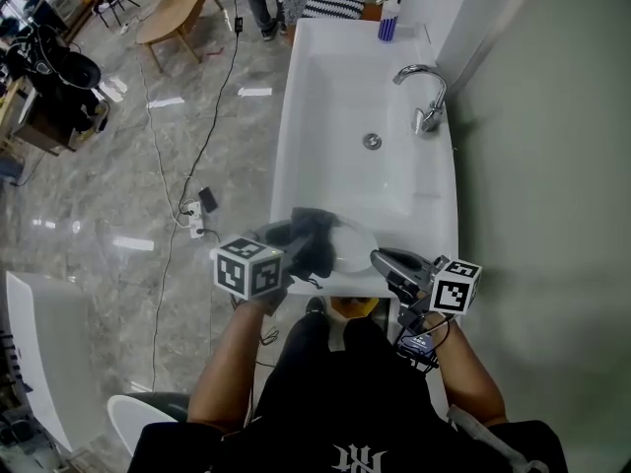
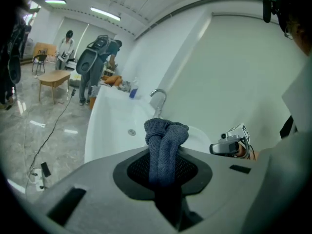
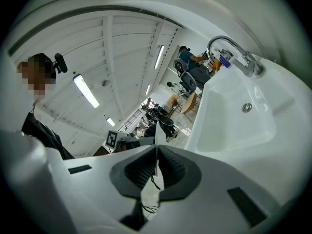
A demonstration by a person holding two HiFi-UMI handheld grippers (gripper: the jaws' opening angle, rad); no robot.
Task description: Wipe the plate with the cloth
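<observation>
Left gripper [image 2: 165, 170] is clamped on a bunched dark blue-grey knitted cloth [image 2: 165, 138], and the wad pokes out past the jaws. Right gripper [image 3: 156, 172] is closed, pinching the rim of a thin round white plate [image 1: 357, 246] above the near edge of the white rectangular basin [image 1: 335, 97]. In the head view, the cloth overlaps the plate's left side.

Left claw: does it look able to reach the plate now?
Likely yes: left claw, shut on the cloth, is right beside the plate the right claw grips by its rim; nothing stands between.
</observation>
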